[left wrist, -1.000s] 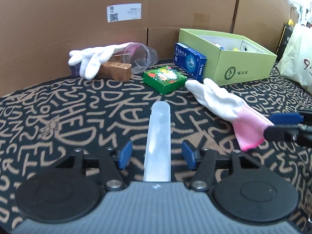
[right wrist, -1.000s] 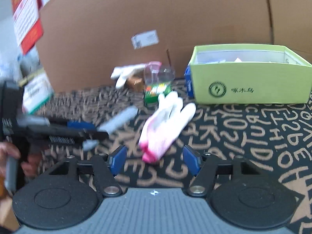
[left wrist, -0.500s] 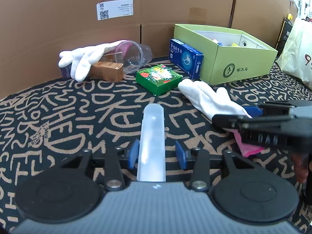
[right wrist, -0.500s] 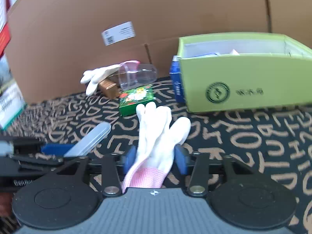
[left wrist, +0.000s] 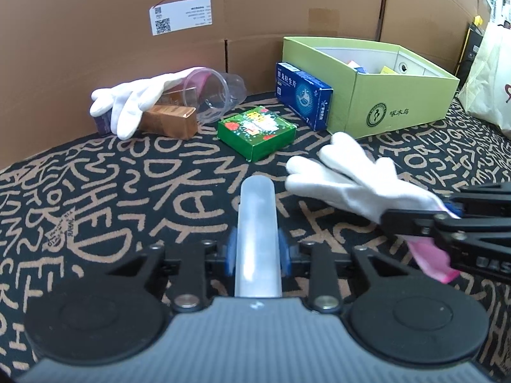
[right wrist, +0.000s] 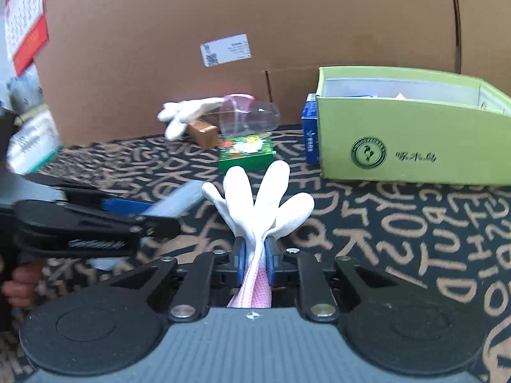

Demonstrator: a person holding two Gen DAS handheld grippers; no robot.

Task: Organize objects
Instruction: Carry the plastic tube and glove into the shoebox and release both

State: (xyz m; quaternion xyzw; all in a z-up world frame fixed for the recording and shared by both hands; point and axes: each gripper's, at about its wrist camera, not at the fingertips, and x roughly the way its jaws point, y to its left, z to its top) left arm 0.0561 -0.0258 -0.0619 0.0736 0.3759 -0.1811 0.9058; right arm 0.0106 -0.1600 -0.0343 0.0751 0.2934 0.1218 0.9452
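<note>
White glove (right wrist: 262, 201) with pink cuff, fingers splayed; right gripper (right wrist: 254, 260) jaws just closed, clamped on its wrist. Frosted tube (left wrist: 257, 233), rounded tip; left gripper (left wrist: 257, 253) jaws closing, clamped on it.

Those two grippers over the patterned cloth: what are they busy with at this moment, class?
A person works both. The left gripper has just been closing on a frosted plastic tube, pads against its sides. The right gripper has just been closing too and pinches a white glove near its pink cuff. The green box stands open behind, with a blue carton beside it.
</note>
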